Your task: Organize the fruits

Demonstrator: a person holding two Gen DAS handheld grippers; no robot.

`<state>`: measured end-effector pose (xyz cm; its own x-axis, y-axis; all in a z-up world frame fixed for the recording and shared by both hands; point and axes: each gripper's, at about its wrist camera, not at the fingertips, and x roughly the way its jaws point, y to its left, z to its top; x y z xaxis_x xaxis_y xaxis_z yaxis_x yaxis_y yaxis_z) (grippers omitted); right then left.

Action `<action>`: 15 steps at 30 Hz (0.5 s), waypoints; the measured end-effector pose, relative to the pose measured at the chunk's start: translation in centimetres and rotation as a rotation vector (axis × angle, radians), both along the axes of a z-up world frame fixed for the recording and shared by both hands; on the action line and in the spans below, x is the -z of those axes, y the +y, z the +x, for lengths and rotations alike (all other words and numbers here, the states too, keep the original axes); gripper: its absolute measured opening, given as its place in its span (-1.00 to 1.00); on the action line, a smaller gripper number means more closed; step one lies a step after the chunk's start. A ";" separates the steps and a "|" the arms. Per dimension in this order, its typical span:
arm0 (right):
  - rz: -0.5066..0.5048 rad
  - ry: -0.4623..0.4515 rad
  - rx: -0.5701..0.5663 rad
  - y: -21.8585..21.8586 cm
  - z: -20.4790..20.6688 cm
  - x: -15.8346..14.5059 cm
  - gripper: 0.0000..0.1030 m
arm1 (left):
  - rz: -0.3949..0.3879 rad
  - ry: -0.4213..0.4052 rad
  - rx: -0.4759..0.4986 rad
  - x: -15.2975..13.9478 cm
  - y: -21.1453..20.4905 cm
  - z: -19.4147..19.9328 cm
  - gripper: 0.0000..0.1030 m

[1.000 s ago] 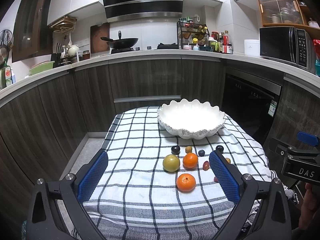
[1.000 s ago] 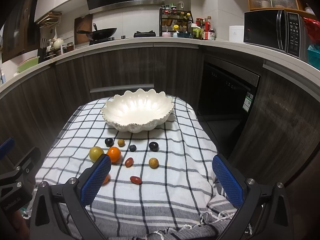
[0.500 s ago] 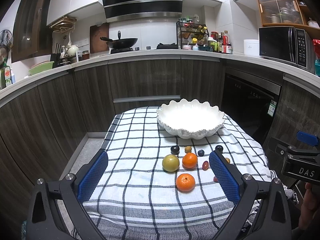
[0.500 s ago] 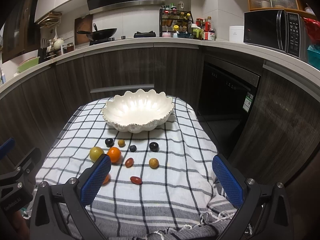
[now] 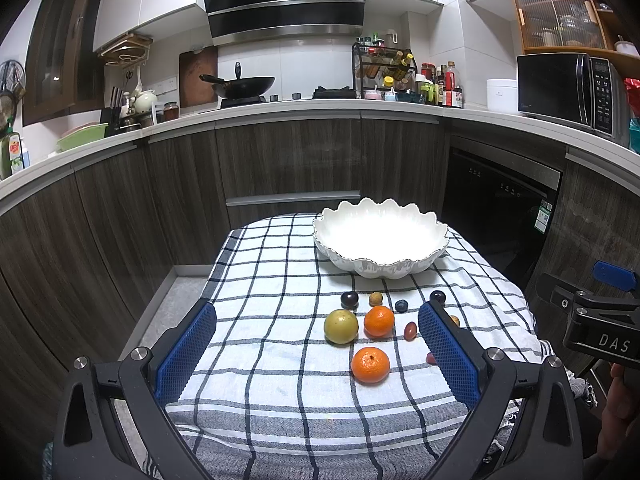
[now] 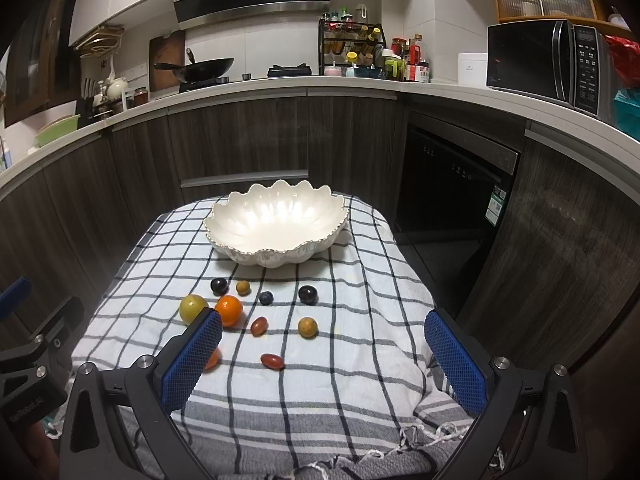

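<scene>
Ahead of both grippers: a table under a checked cloth (image 5: 276, 364), carrying a bowl and loose fruit.
Left gripper (image 5: 316, 346): jaws spread wide, nothing between the pads; it hangs above the near edge of the cloth.
Right gripper (image 6: 324, 354): jaws spread wide, empty; it hangs above the near right part of the cloth.
Bowl (image 6: 276, 254): white, scalloped rim, upright at the far end of the cloth, beyond both grippers; no fruit shows inside it.
Near orange (image 5: 370, 365): on the cloth between the left gripper's pads, closest to that camera; in the right wrist view the left pad hides most of it.
Far orange (image 5: 378, 321): just beyond the near orange, beside the yellow-green fruit (image 5: 341, 326).
Dark plums (image 6: 219, 286): two, one beyond the yellow-green fruit, the other (image 6: 307, 294) further right, both just short of the bowl.
Small fruit: a blueberry (image 6: 266, 298), two tan round pieces (image 6: 243, 287) (image 6: 307, 327) and two red oval pieces (image 6: 259, 326) (image 6: 272, 361) lie scattered between the right gripper's pads.
Fruit spacing: most pieces apart; whether the far orange and the yellow-green fruit touch cannot be told.
Background: counter with a wok (image 5: 244, 85) and a microwave (image 5: 568, 90).
</scene>
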<state>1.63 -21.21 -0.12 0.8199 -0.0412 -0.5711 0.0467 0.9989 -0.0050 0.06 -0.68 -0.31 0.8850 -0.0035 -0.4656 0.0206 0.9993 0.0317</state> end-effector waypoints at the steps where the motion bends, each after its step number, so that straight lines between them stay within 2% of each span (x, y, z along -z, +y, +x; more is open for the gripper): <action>1: 0.000 0.000 0.000 0.0 0.0 0.0 0.99 | 0.000 0.000 0.000 0.0 -0.1 0.0 1.00; 15: 0.010 -0.006 0.004 -0.4 0.1 -0.5 0.99 | 0.010 0.003 0.014 0.0 -0.6 0.0 1.00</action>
<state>1.78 -21.63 0.40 0.8234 -0.0391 -0.5661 0.0511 0.9987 0.0053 0.03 -1.26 -0.30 0.8836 -0.0112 -0.4682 0.0349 0.9985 0.0420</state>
